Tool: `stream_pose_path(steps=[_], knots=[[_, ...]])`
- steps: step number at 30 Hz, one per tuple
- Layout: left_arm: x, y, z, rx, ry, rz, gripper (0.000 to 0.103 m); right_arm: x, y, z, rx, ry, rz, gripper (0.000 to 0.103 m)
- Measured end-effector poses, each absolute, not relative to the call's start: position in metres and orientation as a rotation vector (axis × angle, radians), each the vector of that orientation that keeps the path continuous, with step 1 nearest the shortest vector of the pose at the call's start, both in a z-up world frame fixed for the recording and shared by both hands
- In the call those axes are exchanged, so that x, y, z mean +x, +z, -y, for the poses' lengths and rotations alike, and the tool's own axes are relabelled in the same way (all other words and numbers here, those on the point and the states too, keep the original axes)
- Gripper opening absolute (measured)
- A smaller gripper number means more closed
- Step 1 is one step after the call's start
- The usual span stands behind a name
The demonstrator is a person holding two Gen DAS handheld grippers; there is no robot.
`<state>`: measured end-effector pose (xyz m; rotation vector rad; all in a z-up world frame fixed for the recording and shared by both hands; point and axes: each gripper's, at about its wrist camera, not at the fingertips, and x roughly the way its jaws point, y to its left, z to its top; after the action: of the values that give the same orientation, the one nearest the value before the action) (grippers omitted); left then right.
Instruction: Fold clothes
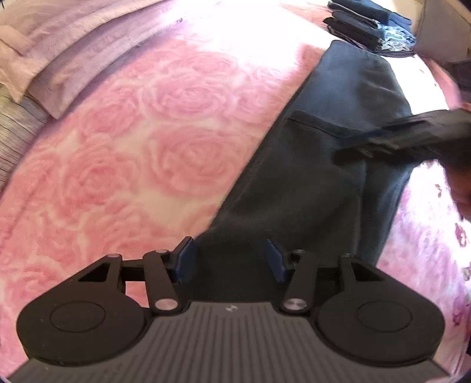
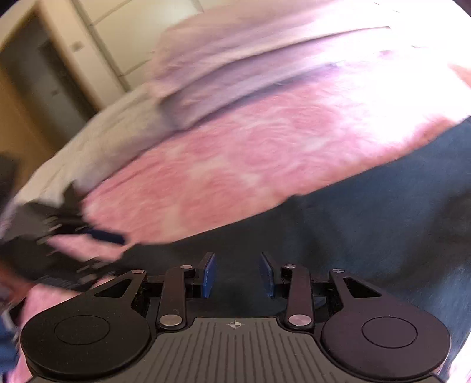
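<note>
A dark blue-grey garment [image 1: 323,165] lies flat and long on the pink rose-patterned bedspread [image 1: 141,153]; a pocket seam shows near its middle. My left gripper [image 1: 231,259] hovers open over its near end, blue pads wide apart with nothing between them. The right gripper [image 1: 365,150], blurred, reaches in from the right above the garment's middle. In the right wrist view my right gripper [image 2: 238,275] is open just over the same dark garment [image 2: 368,221]. The left gripper [image 2: 97,235] appears blurred at the left edge there.
A stack of folded dark clothes [image 1: 368,26] sits at the far end of the bed. Pale pink pillows [image 1: 44,53] line the left side. A doorway and cream wall [image 2: 44,82] stand beyond the bed. A hand [image 1: 462,188] holds the right gripper.
</note>
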<state>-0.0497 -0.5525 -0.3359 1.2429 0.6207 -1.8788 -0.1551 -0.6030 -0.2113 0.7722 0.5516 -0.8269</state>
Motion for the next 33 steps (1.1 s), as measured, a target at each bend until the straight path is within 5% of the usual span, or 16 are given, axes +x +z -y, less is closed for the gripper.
stream_pose_path(steps=[5, 12, 13, 14, 16, 27, 28, 29, 33], knots=[[-0.056, -0.35, 0.547, 1.24, -1.894, -0.587, 0.054, -0.155, -0.24, 0.641, 0.73, -0.811, -0.613, 0.036], [-0.016, -0.307, 0.519, 1.24, -1.907, -0.481, 0.056, -0.15, -0.197, 0.593, 0.605, -0.81, -0.669, 0.037], [-0.011, -0.306, 0.51, 1.268, -1.916, -0.412, 0.059, -0.145, -0.19, 0.578, 0.56, -0.784, -0.693, 0.045], [-0.006, -0.307, 0.5, 1.308, -1.929, -0.336, 0.062, -0.138, -0.185, 0.562, 0.51, -0.749, -0.718, 0.067], [0.0, -0.31, 0.48, 1.379, -1.952, -0.188, 0.063, -0.116, -0.189, 0.52, 0.392, -0.647, -0.771, 0.082], [-0.003, -0.363, 0.43, 1.535, -2.064, 0.455, 0.073, -0.028, -0.259, 0.412, -0.128, -0.444, -1.0, 0.082], [-0.006, -0.366, 0.428, 1.527, -2.077, 0.526, 0.074, -0.023, -0.267, 0.406, -0.172, -0.439, -1.022, 0.078], [-0.008, -0.369, 0.428, 1.524, -2.088, 0.596, 0.074, -0.017, -0.274, 0.401, -0.216, -0.433, -1.044, 0.058], [-0.02, -0.383, 0.434, 1.523, -2.068, 0.873, 0.073, -0.029, -0.267, 0.402, -0.176, -0.439, -1.001, 0.038]])
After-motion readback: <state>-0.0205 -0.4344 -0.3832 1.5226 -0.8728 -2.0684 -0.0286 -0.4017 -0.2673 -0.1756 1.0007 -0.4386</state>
